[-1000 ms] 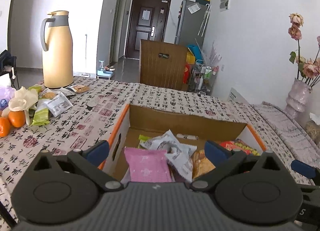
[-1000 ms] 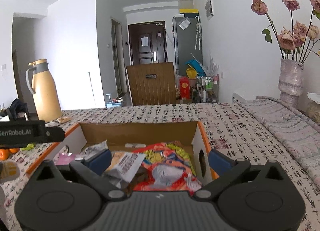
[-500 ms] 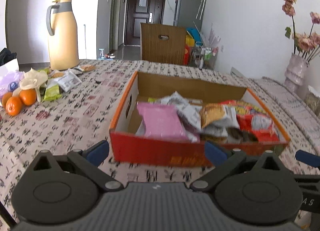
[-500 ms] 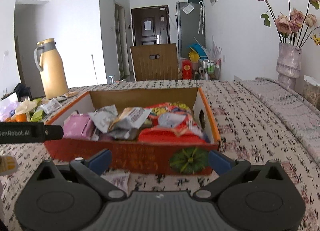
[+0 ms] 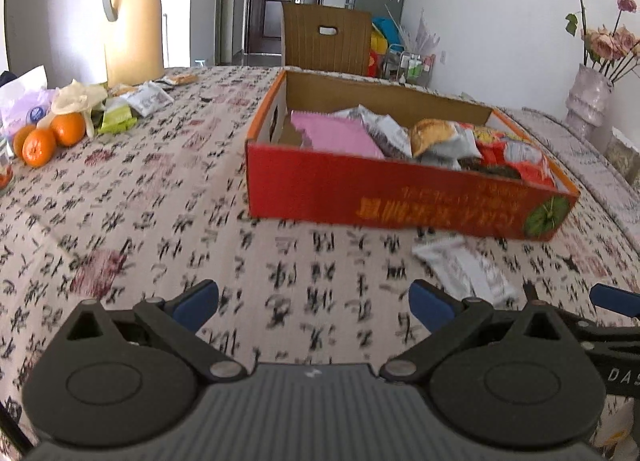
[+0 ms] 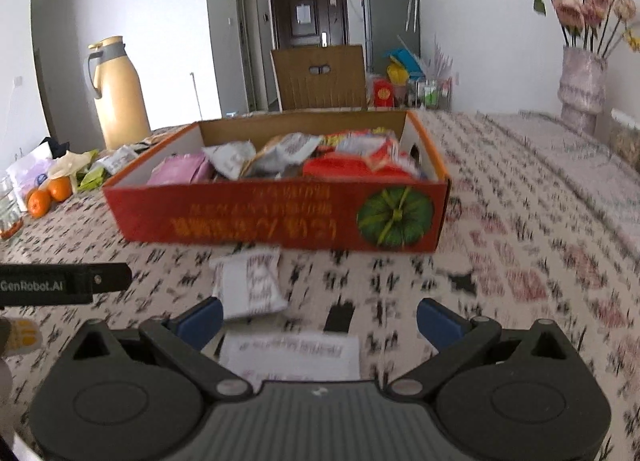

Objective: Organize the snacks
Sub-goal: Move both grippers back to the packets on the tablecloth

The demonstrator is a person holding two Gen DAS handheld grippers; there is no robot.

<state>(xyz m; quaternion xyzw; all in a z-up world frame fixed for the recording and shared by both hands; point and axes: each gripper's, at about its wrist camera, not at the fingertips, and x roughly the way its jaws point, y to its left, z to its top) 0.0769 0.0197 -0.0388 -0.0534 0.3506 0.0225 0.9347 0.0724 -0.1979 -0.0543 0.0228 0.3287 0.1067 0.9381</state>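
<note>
Most snacks already sit in the box (image 6: 276,217), but white packets (image 6: 250,285) remain on the counter (image 5: 160,221) and both grippers' fingers (image 5: 196,303) (image 6: 438,323) gape wide, empty.

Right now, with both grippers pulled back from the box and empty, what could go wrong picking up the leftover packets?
1. The white packet lies flat on the patterned cloth; the open right gripper may pinch fabric with it.
2. It lies close to the red box, so a forward reach could shove the box.
3. The box is heaped; added packets may slide off.
</note>
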